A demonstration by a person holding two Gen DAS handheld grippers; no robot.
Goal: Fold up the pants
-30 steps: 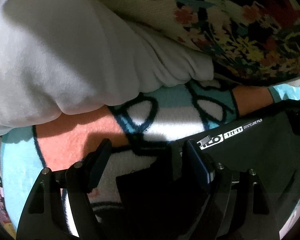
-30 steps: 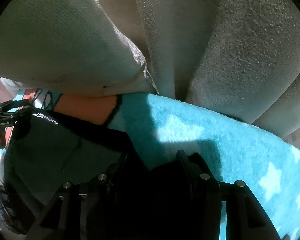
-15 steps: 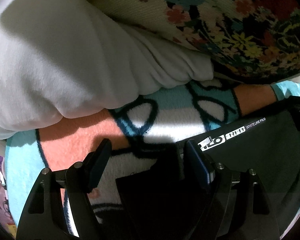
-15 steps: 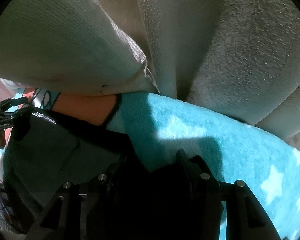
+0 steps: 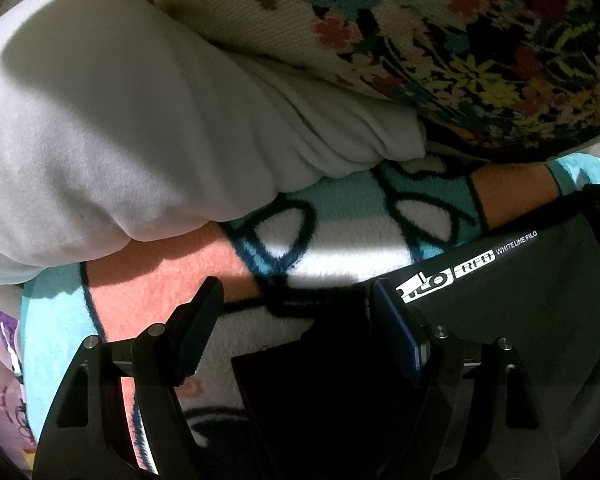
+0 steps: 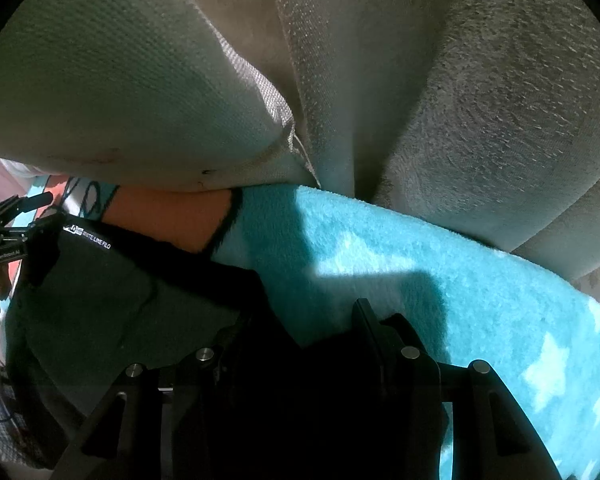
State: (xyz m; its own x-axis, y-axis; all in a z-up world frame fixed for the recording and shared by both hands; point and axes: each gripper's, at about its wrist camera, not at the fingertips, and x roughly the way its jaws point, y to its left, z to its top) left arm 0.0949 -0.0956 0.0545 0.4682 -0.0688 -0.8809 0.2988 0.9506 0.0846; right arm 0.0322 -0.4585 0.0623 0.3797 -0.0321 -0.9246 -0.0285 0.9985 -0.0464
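The dark pants with white lettering on the waistband lie on a patterned fleece blanket. My left gripper is open, its jaws wide apart over the waistband's left corner; dark cloth lies between and below the fingers. In the right wrist view the pants spread to the left. My right gripper is open over the waistband's right corner, with dark cloth between its fingers. The left gripper shows at the far left edge there.
A white cushion and a floral pillow lie just beyond the blanket. In the right wrist view a woven cushion and grey sofa upholstery rise behind the turquoise star-patterned blanket.
Both views have shifted very slightly; the grippers stay open in about the same place over the waistband.
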